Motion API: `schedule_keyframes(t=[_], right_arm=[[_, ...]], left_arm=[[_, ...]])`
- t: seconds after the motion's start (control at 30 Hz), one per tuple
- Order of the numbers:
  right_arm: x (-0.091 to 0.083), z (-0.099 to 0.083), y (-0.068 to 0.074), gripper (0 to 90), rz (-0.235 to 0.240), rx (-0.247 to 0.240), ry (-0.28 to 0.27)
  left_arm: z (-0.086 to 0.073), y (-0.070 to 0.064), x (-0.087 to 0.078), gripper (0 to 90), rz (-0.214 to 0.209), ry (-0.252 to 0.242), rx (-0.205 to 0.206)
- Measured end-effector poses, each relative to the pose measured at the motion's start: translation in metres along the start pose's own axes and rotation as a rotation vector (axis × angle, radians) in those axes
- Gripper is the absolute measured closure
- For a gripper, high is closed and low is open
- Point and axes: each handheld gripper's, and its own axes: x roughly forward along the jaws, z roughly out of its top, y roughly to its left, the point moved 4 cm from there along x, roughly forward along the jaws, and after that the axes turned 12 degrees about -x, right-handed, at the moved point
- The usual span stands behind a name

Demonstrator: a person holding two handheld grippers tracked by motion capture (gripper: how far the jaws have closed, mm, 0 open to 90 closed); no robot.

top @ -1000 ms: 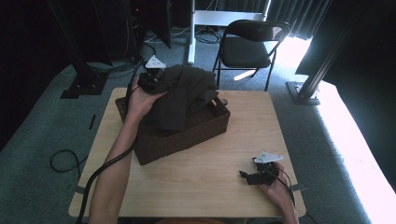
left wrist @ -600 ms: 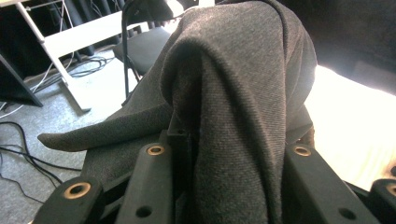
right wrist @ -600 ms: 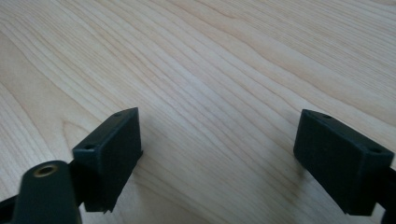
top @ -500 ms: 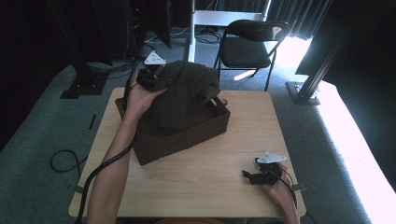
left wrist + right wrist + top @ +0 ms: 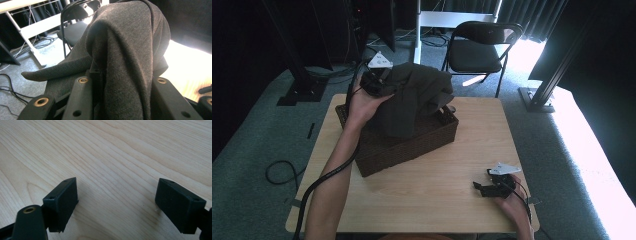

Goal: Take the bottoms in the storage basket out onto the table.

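Left hand-held gripper [image 5: 379, 82] pinching coarse dark-grey woven cloth [image 5: 412, 97], above ribbed wicker basket [image 5: 412, 142]

A light wooden table [image 5: 427, 180] carries a dark wicker basket [image 5: 402, 145] on its far left part, and the right gripper [image 5: 486, 189] rests well apart from the basket, near the front right corner.

We take this for a recording studio or lab space rather than a home. Black curtains [image 5: 592, 30] close off the back and sides, and dark stand bases [image 5: 302, 92] sit on grey carpet [image 5: 257, 140] with loose cables [image 5: 277, 172] trailing across it. A black folding chair [image 5: 482, 50] and a white desk frame [image 5: 452, 20] stand behind the plain wooden surface [image 5: 427, 185].
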Motion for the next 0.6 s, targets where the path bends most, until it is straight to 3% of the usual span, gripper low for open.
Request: schedule_keyframes(t=[0.6], right_arm=[[-0.003, -0.004, -0.005, 18.0, -0.022, 0.025, 0.006]], left_arm=[[0.017, -0.033, -0.012, 68.4, -0.110, -0.044, 0.037]])
